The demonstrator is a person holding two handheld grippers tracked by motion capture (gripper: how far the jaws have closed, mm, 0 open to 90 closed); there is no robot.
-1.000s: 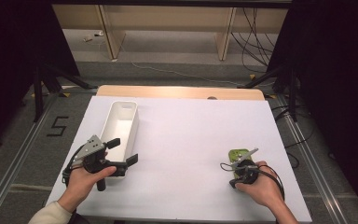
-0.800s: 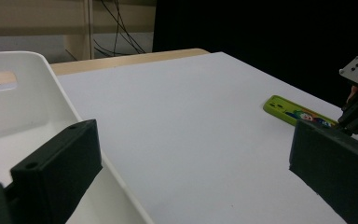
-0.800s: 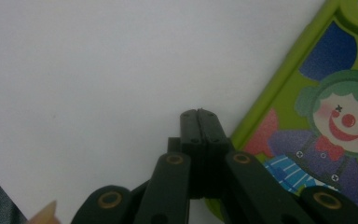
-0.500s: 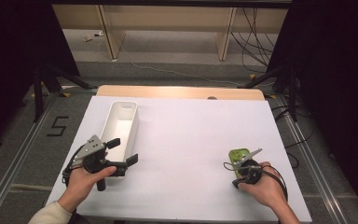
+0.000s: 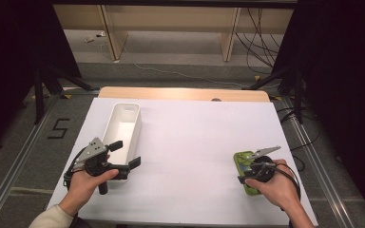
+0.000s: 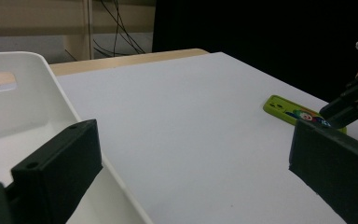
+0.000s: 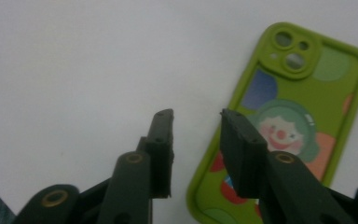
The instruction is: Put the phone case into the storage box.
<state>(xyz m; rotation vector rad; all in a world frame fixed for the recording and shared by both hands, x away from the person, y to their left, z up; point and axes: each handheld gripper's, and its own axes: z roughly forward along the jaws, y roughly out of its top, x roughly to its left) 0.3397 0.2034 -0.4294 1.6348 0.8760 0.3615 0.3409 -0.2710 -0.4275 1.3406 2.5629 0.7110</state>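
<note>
While jaws just parted, right tool (image 7: 196,135) above green phone case (image 7: 289,126), table-flat.

We are seeing the right tool (image 5: 248,172) covering the green phone case's (image 5: 243,161) near end; its bottom edge is being cropped.

Grey carpet floor (image 5: 180,66) surrounds the white surface (image 5: 190,142); wooden shelving (image 5: 171,19) at twelve o'clock, dark curtains at three and nine, cables (image 5: 261,38) at one.

White tray (image 5: 123,124) on the table (image 5: 195,142)
It lay lengthwise at the left; cables (image 5: 261,33) trailed over the far floor.
</note>
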